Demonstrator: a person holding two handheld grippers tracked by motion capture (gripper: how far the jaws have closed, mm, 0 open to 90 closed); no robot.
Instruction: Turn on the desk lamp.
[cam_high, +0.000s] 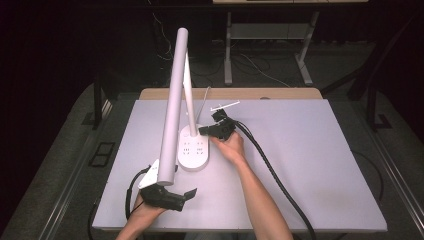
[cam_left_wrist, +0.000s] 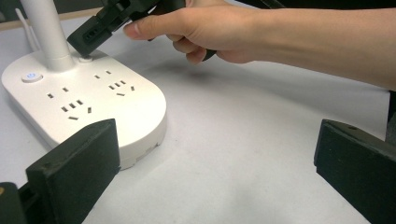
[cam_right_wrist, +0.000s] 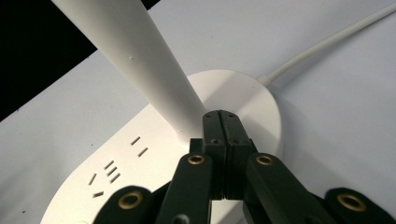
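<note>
**Right at the lamp's base, jaws closed to press**

Clearly my target is the lamp base, a white block with sockets near the table's middle. My right gripper touches it beside the stem, its 2 jaws pressed together and empty, probably to poke a small button there. My left gripper waits nearer me, jaws wide apart, holding nothing.

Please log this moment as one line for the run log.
right hand-held gripper: shut, tip at lamp base | left hand-held gripper: open, idle
</note>
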